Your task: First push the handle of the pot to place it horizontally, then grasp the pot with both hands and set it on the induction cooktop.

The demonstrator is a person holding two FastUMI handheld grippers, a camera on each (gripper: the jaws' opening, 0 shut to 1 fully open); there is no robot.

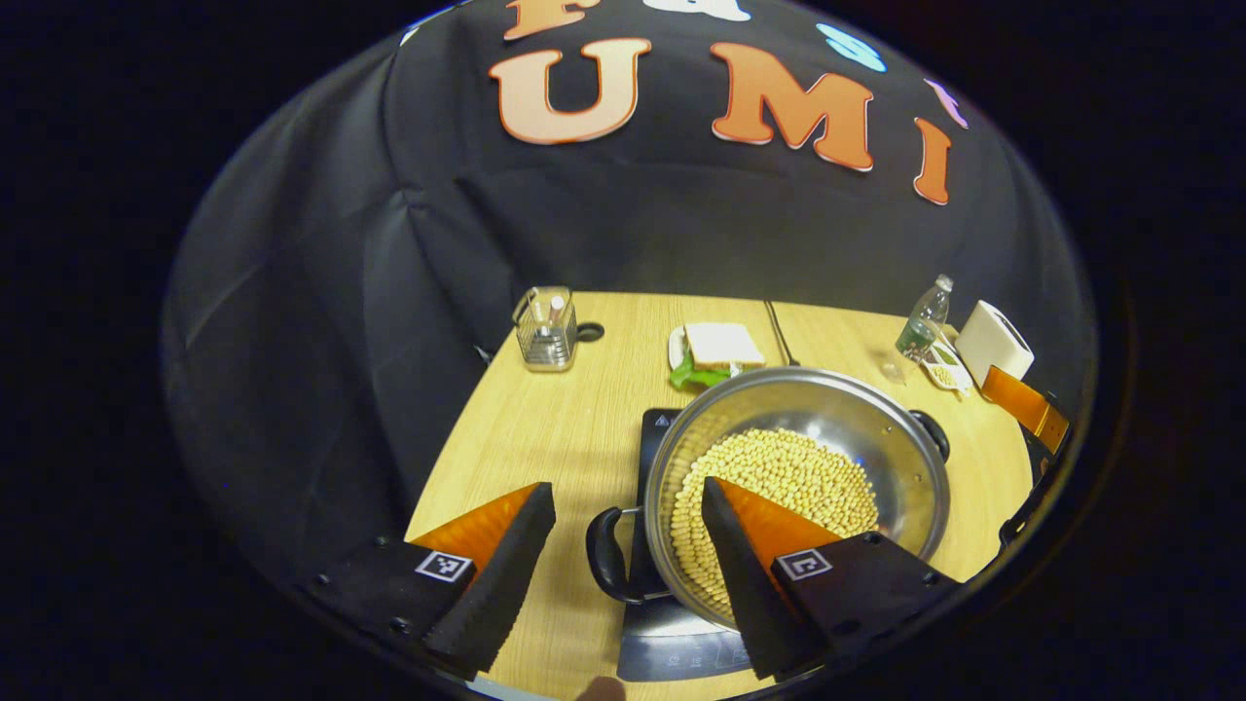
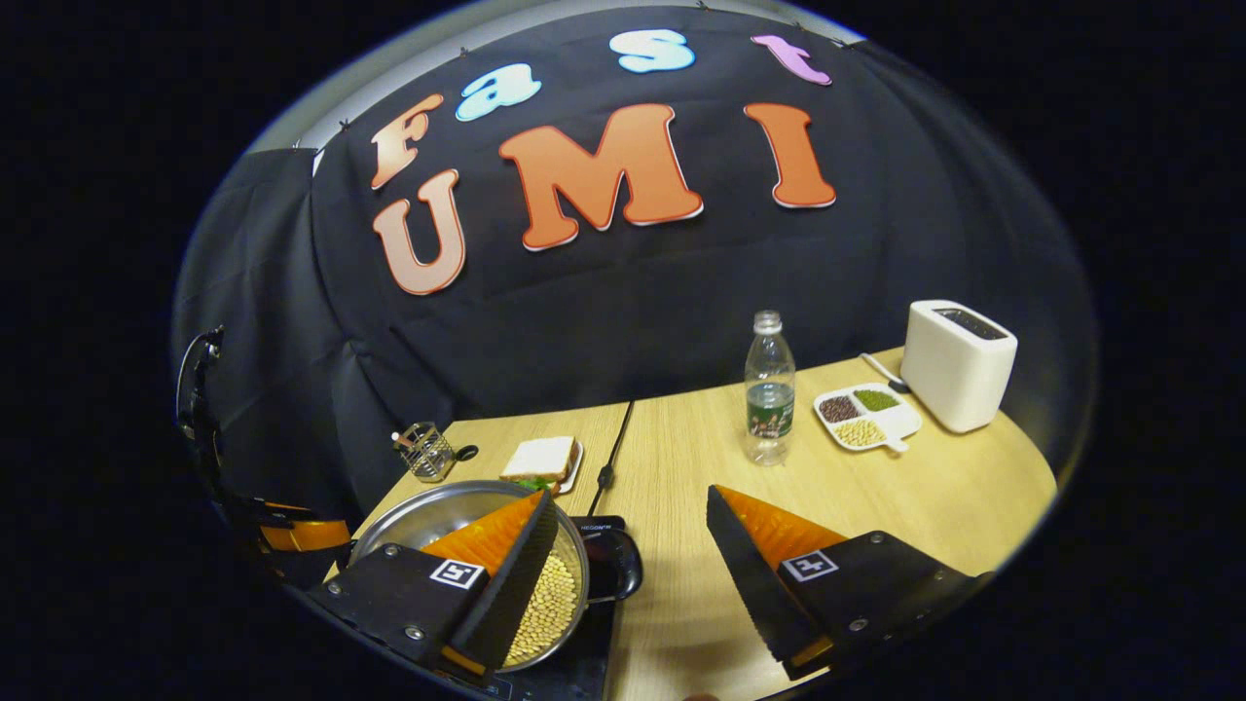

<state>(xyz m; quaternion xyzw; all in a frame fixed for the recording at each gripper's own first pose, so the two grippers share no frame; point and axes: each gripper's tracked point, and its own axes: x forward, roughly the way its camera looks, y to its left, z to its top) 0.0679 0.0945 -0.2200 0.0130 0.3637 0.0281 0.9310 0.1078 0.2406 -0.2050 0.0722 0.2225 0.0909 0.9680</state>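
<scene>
On cooktop (image 1: 681,647): pot (image 1: 798,487) w/ beans.
Steel, prob heavy, slick; grab side handles (image 1: 608,557). Left gripper (image 1: 628,540) & right gripper (image 2: 633,545) fingers wide open, empty.

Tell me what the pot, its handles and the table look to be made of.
Pot: looks like polished stainless steel, with a bright mirror-like wall and rim; yellowish beans lie inside.
Handles: probably black plastic, dark and smooth with a slight gloss.
Table: light wood or wood-look laminate, with fine straight grain lines and a matte surface; which of the two cannot be told.
</scene>
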